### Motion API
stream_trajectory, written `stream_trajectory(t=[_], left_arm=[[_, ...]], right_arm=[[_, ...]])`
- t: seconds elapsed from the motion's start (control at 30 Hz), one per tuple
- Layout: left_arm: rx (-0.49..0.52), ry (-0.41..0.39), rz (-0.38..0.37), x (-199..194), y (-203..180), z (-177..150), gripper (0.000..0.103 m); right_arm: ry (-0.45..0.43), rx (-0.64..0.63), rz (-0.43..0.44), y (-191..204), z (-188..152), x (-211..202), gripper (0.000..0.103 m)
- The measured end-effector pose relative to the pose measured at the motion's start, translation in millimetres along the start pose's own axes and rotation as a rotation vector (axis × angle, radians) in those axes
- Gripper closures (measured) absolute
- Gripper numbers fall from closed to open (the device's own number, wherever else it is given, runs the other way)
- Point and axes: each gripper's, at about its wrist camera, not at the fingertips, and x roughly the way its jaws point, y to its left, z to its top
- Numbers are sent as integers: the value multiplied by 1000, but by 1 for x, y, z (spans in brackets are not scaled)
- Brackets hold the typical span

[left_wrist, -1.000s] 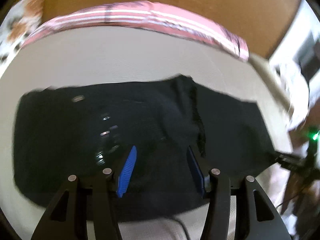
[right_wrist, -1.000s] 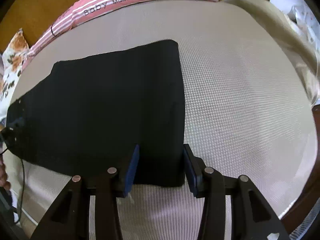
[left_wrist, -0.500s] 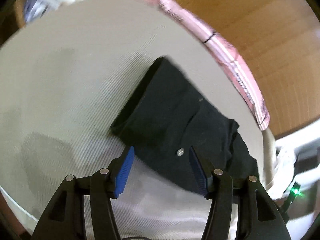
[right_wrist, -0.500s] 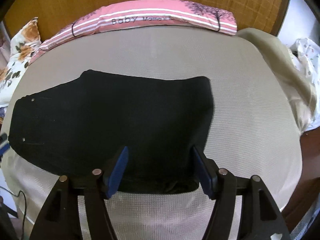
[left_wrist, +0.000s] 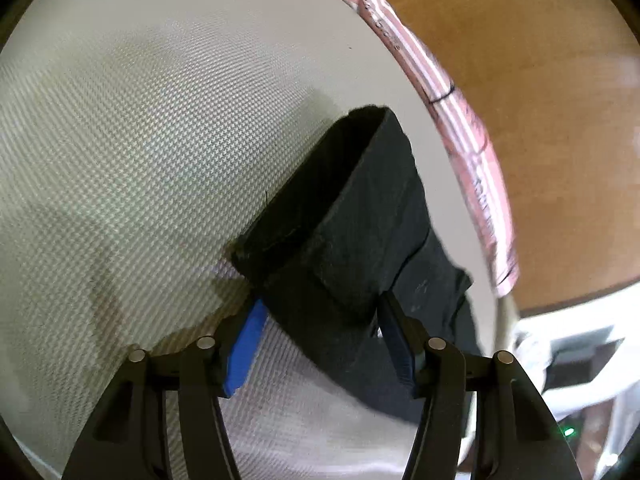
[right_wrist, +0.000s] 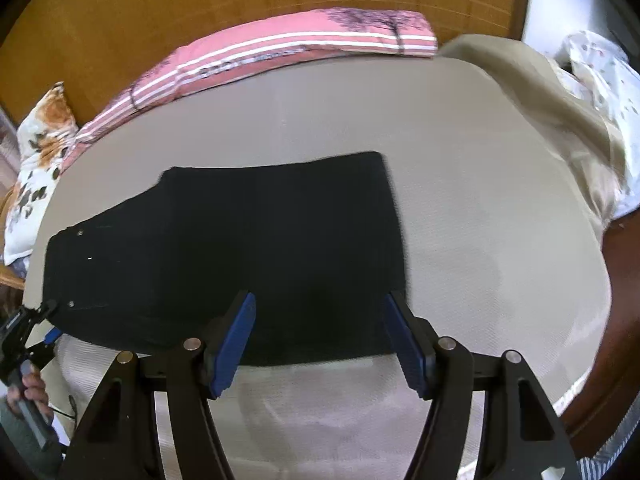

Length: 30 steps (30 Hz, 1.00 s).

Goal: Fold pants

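A: Where, the pants [right_wrist: 260, 248]?

B: Flat on the bed [right_wrist: 480, 240], a dark block lying left to right. Riveted waist end at the left, straight edge at the right. Already stacked in layers, judging by the thick doubled end in the left wrist view.

A: Held by anything?

B: Seemingly not. Right gripper [right_wrist: 320, 340] spread wide, poised over the near edge towards the right end, with nothing pinched. Left gripper [left_wrist: 320, 340] wide too, straddling the near left corner, cloth between the fingers but not clamped.

A: Which step, then?

B: Probably between folds: one lengthwise fold and likely one crosswise fold in place, no grasp taken for another.

A: And next?

B: Calls for closing both on the same end, through every layer, then carrying that end over to meet the other. Worth watching the thick corner at the left: easy to catch only the top layer there.

A: Anything around?

B: Pink striped pillow [right_wrist: 300, 48] along the far side, against a wooden headboard [right_wrist: 160, 20]. Floral pillow [right_wrist: 40, 140] far left, beige blanket [right_wrist: 540, 92] far right. All well apart from the pants.
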Motion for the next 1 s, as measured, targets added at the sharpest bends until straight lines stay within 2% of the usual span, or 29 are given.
stream_trajectory(t=[0.1,0.13,0.2,0.3,0.33,0.4,0.43,0.5,0.57,0.7,0.83,0.9,1.0], left_arm=[[-21,-19,-50,2,6,6,47],[-26,-22,-54,2,7,7,50],[-30,-30,-75,3,11,7,62],[-18,-46,-112,-1,14,6,69],[5,-69,-138,-4,10,5,69],[25,-108,-138,-5,3,4,69],[33,-116,-119,-3,2,2,66],[71,-104,-48,6,0,0,55],[99,-116,-44,4,2,-6,53],[102,-119,-54,8,3,-5,50],[56,-127,-60,16,0,1,50],[66,-137,-84,18,1,1,46],[73,-152,-85,20,-1,2,46]], right_arm=[[11,-47,36,24,4,10,38],[24,-70,59,37,6,17,37],[47,-90,82,52,7,27,37],[84,-130,128,79,7,44,37],[99,-150,139,90,6,51,37],[117,-172,155,102,4,58,37],[128,-184,161,109,4,63,37],[143,-192,170,116,4,68,37],[150,-197,185,123,5,71,37],[144,-217,200,131,8,73,37],[164,-217,201,136,12,81,37],[158,-212,223,137,14,81,37],[131,-210,236,138,18,80,35]])
